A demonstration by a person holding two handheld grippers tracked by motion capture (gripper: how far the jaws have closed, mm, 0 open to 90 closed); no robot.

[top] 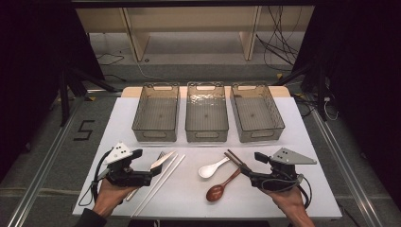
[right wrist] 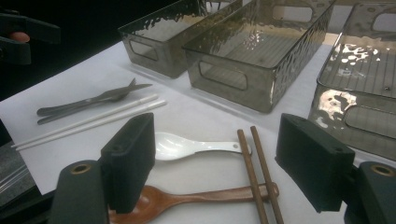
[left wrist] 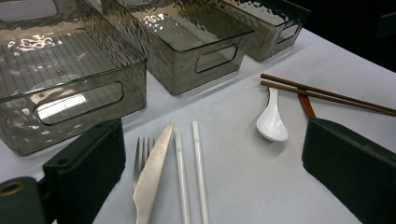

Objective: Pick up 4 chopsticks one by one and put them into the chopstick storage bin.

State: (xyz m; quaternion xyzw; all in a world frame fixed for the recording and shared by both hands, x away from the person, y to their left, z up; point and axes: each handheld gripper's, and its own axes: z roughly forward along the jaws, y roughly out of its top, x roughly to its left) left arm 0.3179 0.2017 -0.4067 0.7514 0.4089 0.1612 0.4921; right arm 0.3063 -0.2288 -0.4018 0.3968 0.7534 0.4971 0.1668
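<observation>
Both grippers, left (top: 150, 166) and right (top: 246, 166), are spread wide and hold nothing. The thin dark brown wooden chopsticks (right wrist: 260, 177) lie on the white table (top: 283, 142) just ahead of the right gripper, crossing the brown wooden spoon's handle (right wrist: 210, 195). I think they are light, stiff and a bit slippery, so pinch both together near the middle.

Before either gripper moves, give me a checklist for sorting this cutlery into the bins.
1. Left gripper open, nothing held: ok.
2. Right gripper open, nothing held: ok.
3. Three bins empty and upright: ok.
4. Knife clear of the fork: not ok, it lies over the fork.
5. Brown chopsticks clear of the brown spoon: not ok, they cross its handle.
6. White spoon and white chopsticks free to pick: ok.
</observation>
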